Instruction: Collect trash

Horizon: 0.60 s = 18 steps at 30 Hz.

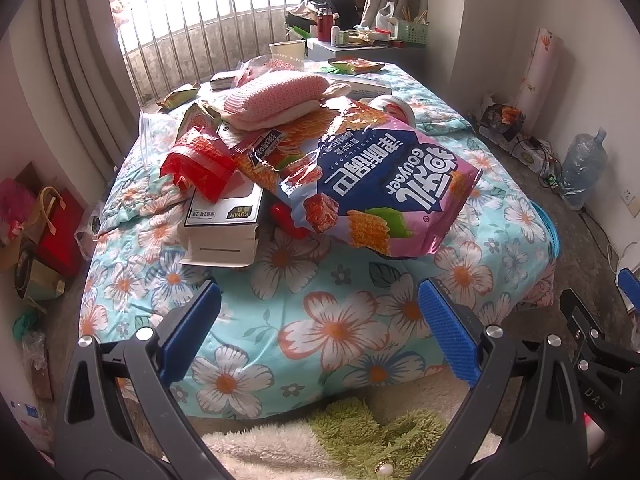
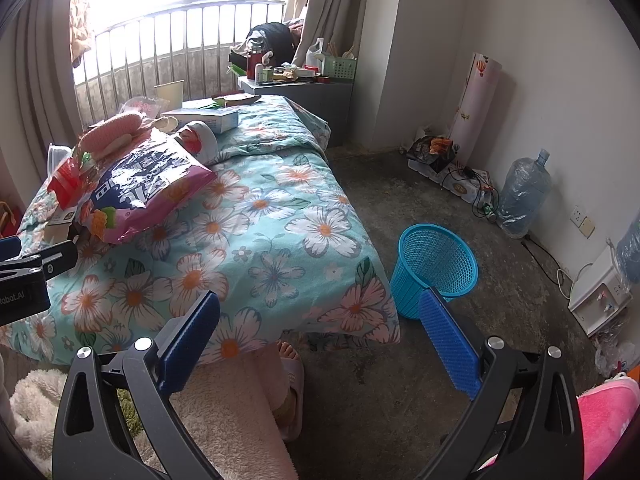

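Observation:
A heap of wrappers lies on the floral bed (image 1: 340,320): a large pink and blue snack bag (image 1: 376,184) (image 2: 148,188), a red wrapper (image 1: 200,164), an orange snack packet (image 1: 272,156) and a white box (image 1: 224,224). My left gripper (image 1: 320,320) hovers open just short of the pink bag, nothing between its blue pads. My right gripper (image 2: 320,328) is open too, over the bed's corner and the floor. A blue mesh waste basket (image 2: 434,268) stands on the floor beside the bed, just beyond the right finger.
A pink knitted cloth (image 1: 280,92) tops the heap. More packets (image 1: 356,65) and a paper cup (image 1: 287,49) lie at the bed's far end, before a cluttered stand (image 2: 296,80). A water jug (image 2: 524,196), cables, and a person's slippered foot (image 2: 290,376) are on the floor.

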### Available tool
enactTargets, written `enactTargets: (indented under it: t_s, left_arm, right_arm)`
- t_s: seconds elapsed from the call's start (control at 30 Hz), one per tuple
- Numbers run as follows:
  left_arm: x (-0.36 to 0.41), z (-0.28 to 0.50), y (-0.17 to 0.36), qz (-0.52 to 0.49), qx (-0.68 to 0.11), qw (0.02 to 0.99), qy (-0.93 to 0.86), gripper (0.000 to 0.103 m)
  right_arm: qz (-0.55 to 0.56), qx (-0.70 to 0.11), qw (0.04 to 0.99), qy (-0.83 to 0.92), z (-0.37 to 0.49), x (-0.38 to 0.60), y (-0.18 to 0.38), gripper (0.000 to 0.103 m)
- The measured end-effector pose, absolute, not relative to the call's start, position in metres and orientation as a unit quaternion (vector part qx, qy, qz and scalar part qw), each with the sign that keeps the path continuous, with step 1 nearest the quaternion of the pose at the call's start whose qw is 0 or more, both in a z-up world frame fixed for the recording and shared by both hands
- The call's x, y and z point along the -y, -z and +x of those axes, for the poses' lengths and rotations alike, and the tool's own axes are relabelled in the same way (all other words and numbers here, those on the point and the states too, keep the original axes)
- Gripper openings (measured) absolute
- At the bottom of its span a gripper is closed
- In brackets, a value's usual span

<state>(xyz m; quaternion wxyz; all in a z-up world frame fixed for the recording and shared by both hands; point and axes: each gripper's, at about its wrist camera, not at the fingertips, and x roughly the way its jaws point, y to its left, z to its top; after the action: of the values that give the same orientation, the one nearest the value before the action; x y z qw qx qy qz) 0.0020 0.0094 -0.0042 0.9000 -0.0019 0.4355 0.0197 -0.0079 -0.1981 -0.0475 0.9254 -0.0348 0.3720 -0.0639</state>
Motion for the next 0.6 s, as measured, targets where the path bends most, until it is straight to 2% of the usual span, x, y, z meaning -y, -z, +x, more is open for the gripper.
enactTargets:
  t_s: [0.6]
  left_arm:
    - [-0.0108, 0.0002, 0.0059, 0.001, -0.435, 0.900, -0.022, 0.094]
  right_arm:
    - [-0.035, -0.373, 0.925, 0.063, -0.0077, 0.1974, 0.0475, 0.097]
